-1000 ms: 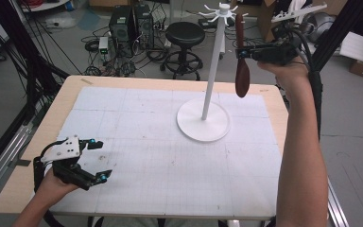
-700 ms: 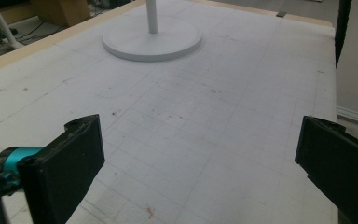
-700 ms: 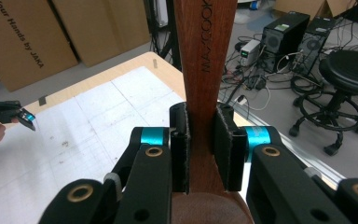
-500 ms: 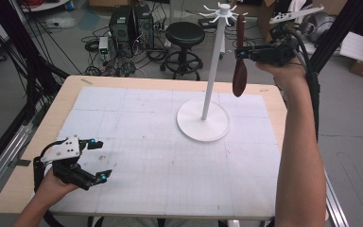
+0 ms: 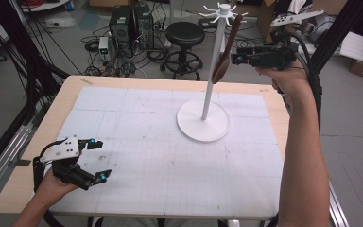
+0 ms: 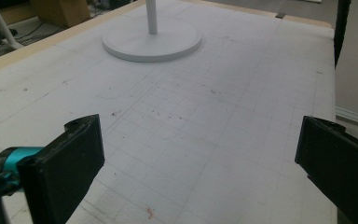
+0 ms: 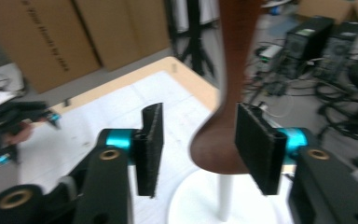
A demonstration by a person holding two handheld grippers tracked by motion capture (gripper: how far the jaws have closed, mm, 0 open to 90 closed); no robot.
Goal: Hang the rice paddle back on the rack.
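Spoon [image 5: 225, 51] on white rack [image 5: 208, 94] (hanging), right gripper [image 5: 234, 58] apart.

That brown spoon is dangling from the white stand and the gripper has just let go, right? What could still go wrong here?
The right gripper's jaws have just been opening, and the wooden spoon hangs between them from a hook of the white stand. One pad sits very close to the spoon bowl, so pulling back carelessly could drag it off the hook. The spoon hangs tilted and may swing; a nudge to the slim pole might shake it loose.
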